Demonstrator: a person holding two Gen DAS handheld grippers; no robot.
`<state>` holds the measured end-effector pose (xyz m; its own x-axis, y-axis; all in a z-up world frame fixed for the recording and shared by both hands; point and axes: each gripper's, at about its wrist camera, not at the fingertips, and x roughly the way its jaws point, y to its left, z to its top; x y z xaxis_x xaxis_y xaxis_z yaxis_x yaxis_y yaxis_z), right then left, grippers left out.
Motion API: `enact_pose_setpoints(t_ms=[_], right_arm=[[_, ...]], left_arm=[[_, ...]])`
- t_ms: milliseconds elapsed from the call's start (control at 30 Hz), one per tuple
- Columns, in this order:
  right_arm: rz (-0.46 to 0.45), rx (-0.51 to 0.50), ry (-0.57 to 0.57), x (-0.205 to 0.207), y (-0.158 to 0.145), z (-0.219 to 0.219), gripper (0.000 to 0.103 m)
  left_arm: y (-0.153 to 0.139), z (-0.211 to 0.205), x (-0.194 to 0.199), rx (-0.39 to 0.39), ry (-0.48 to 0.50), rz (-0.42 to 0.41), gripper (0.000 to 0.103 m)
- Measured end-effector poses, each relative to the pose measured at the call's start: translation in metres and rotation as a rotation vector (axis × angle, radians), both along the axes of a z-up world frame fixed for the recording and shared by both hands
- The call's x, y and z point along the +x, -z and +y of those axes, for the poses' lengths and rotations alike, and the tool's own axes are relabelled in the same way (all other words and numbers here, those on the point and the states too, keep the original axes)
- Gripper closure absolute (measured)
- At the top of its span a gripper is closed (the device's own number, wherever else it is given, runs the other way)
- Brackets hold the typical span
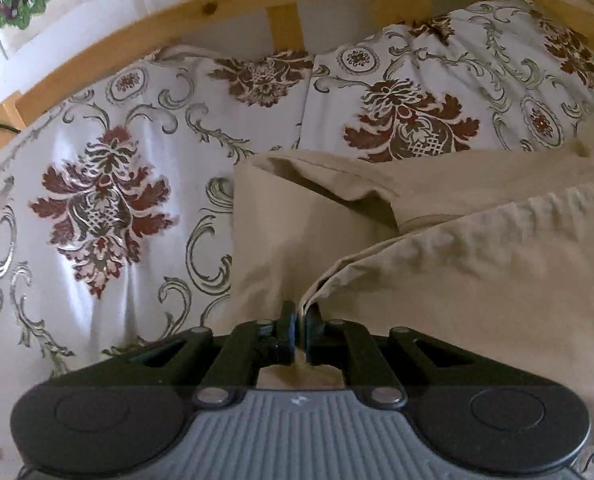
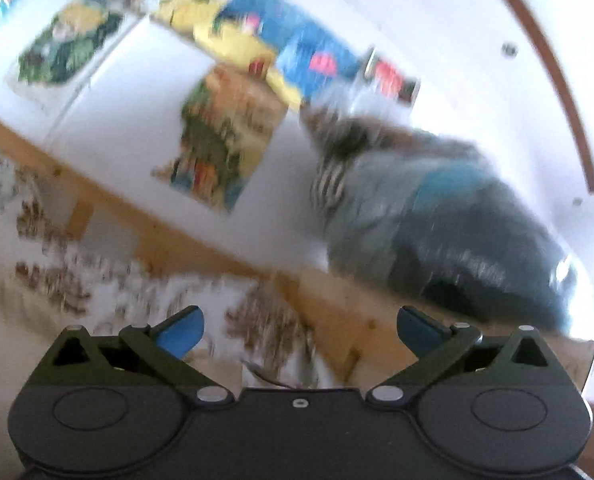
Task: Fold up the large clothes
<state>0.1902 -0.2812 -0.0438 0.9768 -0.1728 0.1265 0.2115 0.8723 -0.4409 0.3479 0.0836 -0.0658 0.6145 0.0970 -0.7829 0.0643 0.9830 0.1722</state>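
Note:
A beige garment (image 1: 437,248), like trousers, lies on the floral bedspread (image 1: 97,208) in the left wrist view, filling the centre and right. Its upper layer is folded over with a gathered hem running diagonally. My left gripper (image 1: 300,328) is shut on an edge of the beige fabric at the bottom centre. In the right wrist view, which is blurred by motion, my right gripper (image 2: 299,330) is open and empty, its blue fingertips (image 2: 183,332) wide apart, tilted and pointing at the wall above the bed.
A wooden bed rail (image 1: 257,0) curves along the far side, with two floral pillows (image 1: 437,92) against it. In the right wrist view, posters (image 2: 225,136) hang on the white wall and a pile of dark and striped clothes (image 2: 437,216) sits by the wooden rail (image 2: 337,300).

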Motion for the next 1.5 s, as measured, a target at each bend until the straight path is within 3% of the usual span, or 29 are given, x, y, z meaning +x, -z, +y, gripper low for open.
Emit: enact_pose_setpoints(t_ms=[67, 167, 200, 233, 300, 400, 467, 533, 700, 833, 933, 967, 1167, 1267, 1433, 1500], right_arm=[[0.067, -0.022, 0.002, 0.007, 0.006, 0.003, 0.001], [0.194, -0.048, 0.123, 0.029, 0.02, 0.0, 0.001], [0.249, -0.028, 0.158, 0.037, 0.024, -0.004, 0.001], [0.317, -0.003, 0.185, 0.045, 0.029, -0.009, 0.001], [0.452, 0.098, 0.22, 0.059, 0.04, -0.025, 0.001], [0.579, 0.375, 0.242, 0.071, 0.045, -0.052, 0.001], [0.57, 0.407, 0.237, 0.07, 0.041, -0.053, 0.001], [0.573, 0.383, 0.226, 0.068, 0.037, -0.046, 0.001], [0.573, 0.398, 0.209, 0.052, 0.032, -0.042, 0.001], [0.534, 0.376, 0.188, 0.045, 0.022, -0.036, 0.001], [0.517, 0.33, 0.163, 0.041, 0.021, -0.027, 0.001], [0.523, 0.319, 0.154, 0.041, 0.022, -0.025, 0.001], [0.564, 0.254, 0.169, 0.053, 0.05, -0.02, 0.001], [0.561, 0.285, 0.201, 0.06, 0.06, -0.026, 0.001], [0.558, 0.283, 0.211, 0.06, 0.058, -0.025, 0.001], [0.496, 0.275, 0.206, 0.053, 0.049, -0.021, 0.001]], left_arm=[[0.001, 0.001, 0.001, -0.007, -0.008, -0.001, 0.098], [0.002, 0.005, -0.001, -0.049, -0.024, -0.009, 0.095], [0.0, 0.008, -0.003, -0.072, -0.023, -0.014, 0.088], [-0.003, 0.014, -0.006, -0.104, -0.025, -0.021, 0.058], [-0.011, 0.029, -0.013, -0.175, -0.05, -0.041, 0.016], [-0.029, 0.059, -0.04, -0.279, -0.149, -0.149, 0.008], [-0.037, 0.081, -0.062, -0.352, -0.192, -0.209, 0.001], [-0.038, 0.098, -0.087, -0.382, -0.235, -0.266, 0.001], [-0.023, 0.11, -0.124, -0.388, -0.186, -0.261, 0.001], [-0.009, 0.087, -0.124, -0.253, -0.121, -0.223, 0.001], [-0.001, 0.069, -0.098, -0.101, -0.156, -0.175, 0.001], [0.003, 0.068, -0.089, -0.083, -0.18, -0.161, 0.001], [0.022, 0.105, -0.052, -0.174, -0.366, -0.079, 0.0], [0.03, 0.126, -0.048, -0.221, -0.445, -0.046, 0.001], [0.012, 0.134, -0.08, -0.327, -0.484, -0.146, 0.001], [0.001, 0.125, -0.096, -0.356, -0.461, -0.216, 0.001]])
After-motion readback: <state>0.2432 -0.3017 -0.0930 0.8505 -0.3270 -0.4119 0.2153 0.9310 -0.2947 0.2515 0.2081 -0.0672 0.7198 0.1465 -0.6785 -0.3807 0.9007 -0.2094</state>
